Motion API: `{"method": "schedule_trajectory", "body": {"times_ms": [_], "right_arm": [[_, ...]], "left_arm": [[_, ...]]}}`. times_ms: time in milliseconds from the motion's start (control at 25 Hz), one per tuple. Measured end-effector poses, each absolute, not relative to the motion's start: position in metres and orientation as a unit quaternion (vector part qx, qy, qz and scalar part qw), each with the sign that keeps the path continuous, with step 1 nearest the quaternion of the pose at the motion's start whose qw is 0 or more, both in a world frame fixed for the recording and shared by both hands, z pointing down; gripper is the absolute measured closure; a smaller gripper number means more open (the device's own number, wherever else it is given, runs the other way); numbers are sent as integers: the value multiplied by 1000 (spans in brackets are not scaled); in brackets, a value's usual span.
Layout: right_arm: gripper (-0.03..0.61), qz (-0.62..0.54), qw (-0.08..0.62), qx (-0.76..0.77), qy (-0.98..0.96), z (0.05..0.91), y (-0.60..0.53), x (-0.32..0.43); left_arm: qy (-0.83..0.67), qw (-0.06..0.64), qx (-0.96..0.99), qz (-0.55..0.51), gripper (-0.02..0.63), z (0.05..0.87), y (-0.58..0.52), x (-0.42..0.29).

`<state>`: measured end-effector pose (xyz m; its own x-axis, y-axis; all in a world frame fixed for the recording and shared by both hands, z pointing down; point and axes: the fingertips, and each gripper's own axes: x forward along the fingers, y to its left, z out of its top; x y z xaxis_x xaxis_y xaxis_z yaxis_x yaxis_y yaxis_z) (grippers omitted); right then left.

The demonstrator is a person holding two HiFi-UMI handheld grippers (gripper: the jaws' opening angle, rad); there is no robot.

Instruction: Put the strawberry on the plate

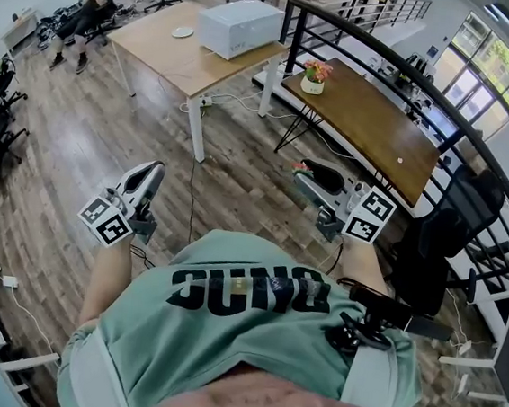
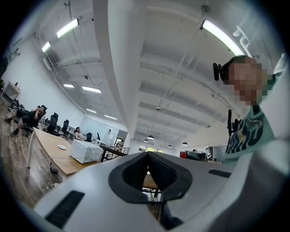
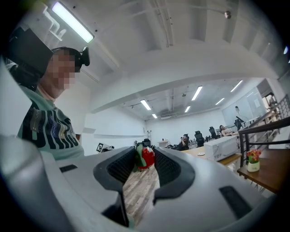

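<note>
My right tool (image 3: 145, 163) pinches the strawberry (image 3: 147, 157) just at its tips, left tool (image 2: 147, 168) closed and empty, and with the plate (image 1: 182, 31) far off on the worktop (image 1: 166, 58), a jolt could drop it.

The head camera looks steeply down over the person (image 1: 252, 315) onto the floor (image 1: 109, 129), with the left tool (image 1: 156, 171) and right tool (image 1: 305, 170) held out in front. Each tool camera sits close behind its own jaws and faces nearly level, slightly upward, across the office, with the person at the frame's edge. All three views share the white box (image 1: 240, 27). The head and right tool views also share the flower pot (image 1: 314, 76).
</note>
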<state>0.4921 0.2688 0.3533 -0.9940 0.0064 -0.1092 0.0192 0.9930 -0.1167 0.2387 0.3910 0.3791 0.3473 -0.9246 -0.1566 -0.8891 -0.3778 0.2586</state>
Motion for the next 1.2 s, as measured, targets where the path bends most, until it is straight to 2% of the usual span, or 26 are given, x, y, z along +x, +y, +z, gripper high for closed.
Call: {"method": "schedule_trajectory", "body": {"times_ms": [640, 920, 1200], "right_arm": [[439, -79, 81, -2, 994, 363, 208, 591], [439, -99, 82, 3, 992, 379, 195, 591], [439, -101, 66, 0, 993, 385, 196, 539]], "left_arm": [[-526, 79, 838, -121, 611, 371, 314, 342], [-519, 95, 842, -115, 611, 375, 297, 352], [-510, 109, 844, -126, 611, 390, 294, 304]]}}
